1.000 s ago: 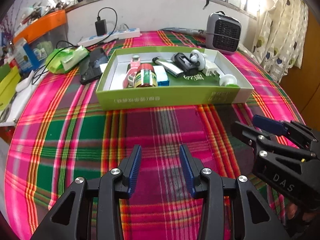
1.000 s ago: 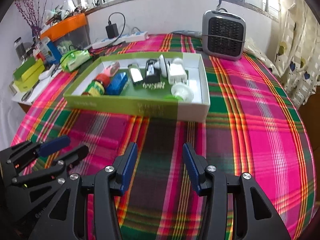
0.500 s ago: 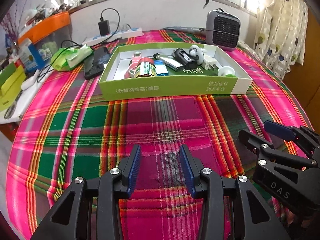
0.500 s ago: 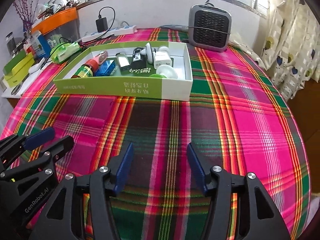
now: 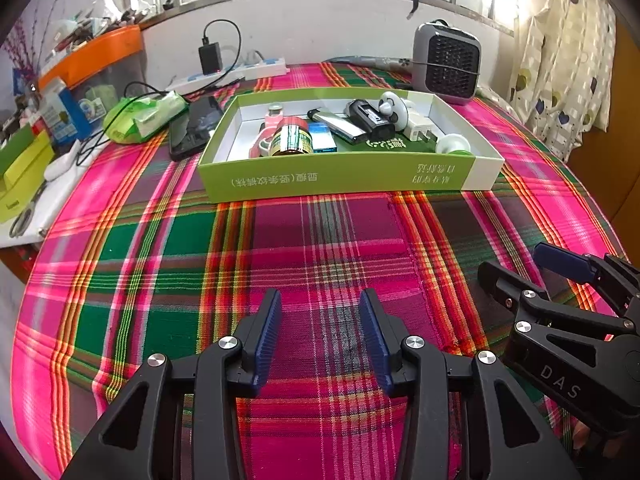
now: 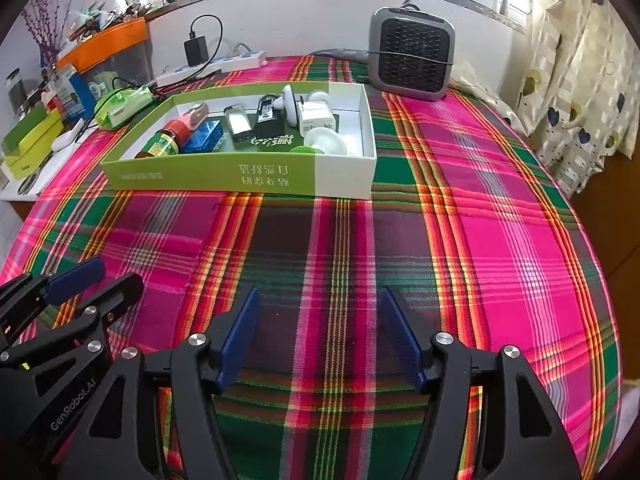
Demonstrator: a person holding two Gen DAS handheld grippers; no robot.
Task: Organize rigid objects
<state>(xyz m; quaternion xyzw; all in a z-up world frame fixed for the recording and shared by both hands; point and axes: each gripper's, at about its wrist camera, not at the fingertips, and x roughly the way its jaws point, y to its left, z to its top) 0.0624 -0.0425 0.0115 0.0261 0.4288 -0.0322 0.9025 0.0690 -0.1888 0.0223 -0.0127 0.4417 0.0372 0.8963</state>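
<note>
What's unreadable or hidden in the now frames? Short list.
- Floor of the green box: left wrist view, its near wall hides the base of the red-capped bottle.
- White round object: right wrist view, lower part is behind the box wall.
- Shelf clutter by the orange bin: both views, too small and fisheye-warped.
- Right hand-held gripper: left wrist view, body cut off by the frame edge.
</note>
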